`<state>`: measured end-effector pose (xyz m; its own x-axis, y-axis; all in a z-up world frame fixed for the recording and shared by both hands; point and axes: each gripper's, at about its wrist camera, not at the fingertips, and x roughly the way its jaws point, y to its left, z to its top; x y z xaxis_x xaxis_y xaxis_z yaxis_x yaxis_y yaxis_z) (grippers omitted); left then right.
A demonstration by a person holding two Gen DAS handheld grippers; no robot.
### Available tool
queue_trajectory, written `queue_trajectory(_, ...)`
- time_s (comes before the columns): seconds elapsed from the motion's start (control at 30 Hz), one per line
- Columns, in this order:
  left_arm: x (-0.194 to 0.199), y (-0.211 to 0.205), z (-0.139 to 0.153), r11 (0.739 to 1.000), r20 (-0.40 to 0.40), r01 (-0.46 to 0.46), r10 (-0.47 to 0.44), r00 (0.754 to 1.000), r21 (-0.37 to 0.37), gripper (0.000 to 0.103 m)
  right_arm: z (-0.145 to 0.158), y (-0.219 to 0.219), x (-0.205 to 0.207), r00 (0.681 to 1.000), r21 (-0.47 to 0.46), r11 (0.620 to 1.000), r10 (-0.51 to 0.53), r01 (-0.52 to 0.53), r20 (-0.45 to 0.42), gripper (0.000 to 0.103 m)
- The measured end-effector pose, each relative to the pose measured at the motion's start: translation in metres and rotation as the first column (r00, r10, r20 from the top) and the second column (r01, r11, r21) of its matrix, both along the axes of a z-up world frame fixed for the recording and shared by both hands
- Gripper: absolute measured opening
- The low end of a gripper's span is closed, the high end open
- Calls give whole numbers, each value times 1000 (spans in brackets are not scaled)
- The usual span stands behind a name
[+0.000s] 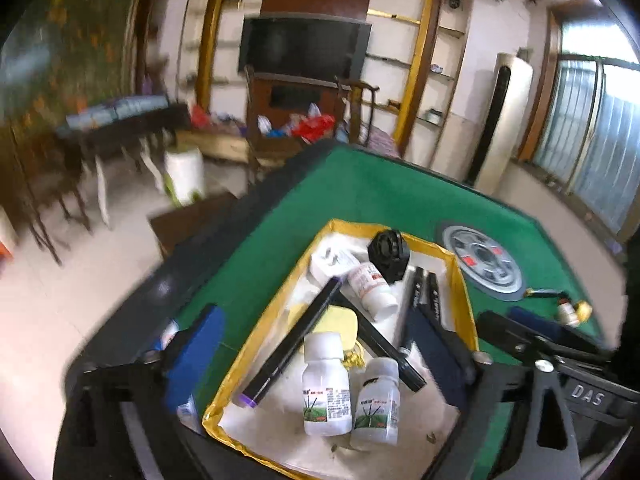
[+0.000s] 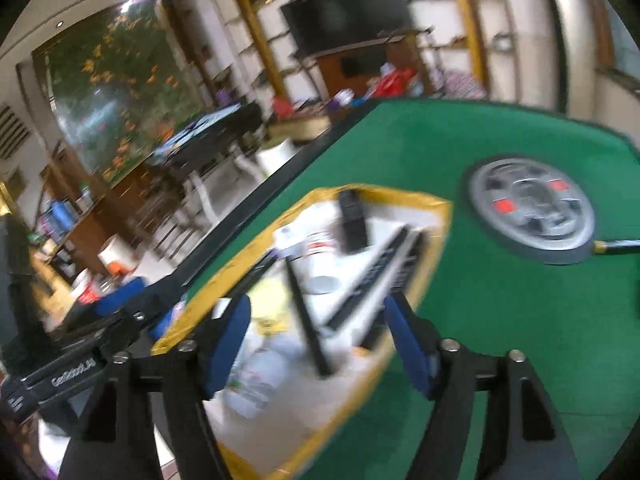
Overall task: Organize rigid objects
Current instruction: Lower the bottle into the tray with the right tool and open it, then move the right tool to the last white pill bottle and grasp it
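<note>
My left gripper [image 1: 320, 344] hangs over the yellow-rimmed tray [image 1: 256, 320] with its blue pads [image 1: 196, 356] spread wide and nothing between them. Inside the tray I count 2 white bottles with green labels [image 1: 326, 388] standing side by side near the front, a 3rd white bottle with a red label [image 1: 370, 284] lying on its side further back, and a black camera-like block [image 1: 390, 254] touching it at the far end. A black marker with a purple end [image 1: 292, 344] lies diagonally across a pale yellow case [image 1: 340, 326], and 2 more black markers [image 1: 424, 296] rest along the right wall. My right gripper [image 2: 316, 344] sits over the tray's [image 2: 440, 240] near right edge, also wide open and empty; that view is blurred, so I can barely make out the contents. On the green table [image 1: 380, 196], just right of the tray, is the round silver dial [image 1: 484, 262], and beyond it lie a small yellow-capped bottle [image 1: 572, 310] and a yellow-tipped dark pen [image 1: 544, 293].
</note>
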<state>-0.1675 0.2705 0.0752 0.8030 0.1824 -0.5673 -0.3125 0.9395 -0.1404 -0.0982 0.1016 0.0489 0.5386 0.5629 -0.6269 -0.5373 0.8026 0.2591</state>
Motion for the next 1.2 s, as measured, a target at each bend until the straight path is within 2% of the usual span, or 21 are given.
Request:
queue_trajectory(0.07,-2,-17,6,998,18,1,-2,1000,59,100,-1,-16,-3,999,-4,999,-37,37,15,73)
queue_trajectory(0.17,-1,-35,10,996,14,33,-35,999,80,100,-4,-42,-3,997,13,997,-72,72,1,74)
queue_trajectory(0.4,10,-87,10,979,-61,151,-144,988,136,100,-4,-100,1,989,37,988,-148,147,3,74)
queue_trajectory(0.63,16,-136,13,950,-108,219,-199,974,222,100,-5,-155,1,974,72,972,-226,225,2,74)
queue_trajectory(0.8,24,-161,10,932,-145,265,-235,961,247,100,-6,-190,3,960,99,955,-281,281,-8,74)
queue_trajectory(0.97,32,-186,5,917,-182,315,-275,944,245,100,-6,-225,5,940,118,933,-340,340,-19,74)
queue_trajectory(1.07,42,-200,-1,906,-212,359,-314,925,225,100,-7,-248,7,925,123,917,-380,380,-26,74)
queue_trajectory(1.2,66,-220,-17,877,-270,460,-414,869,135,100,-9,-281,12,895,111,889,-445,445,-25,74)
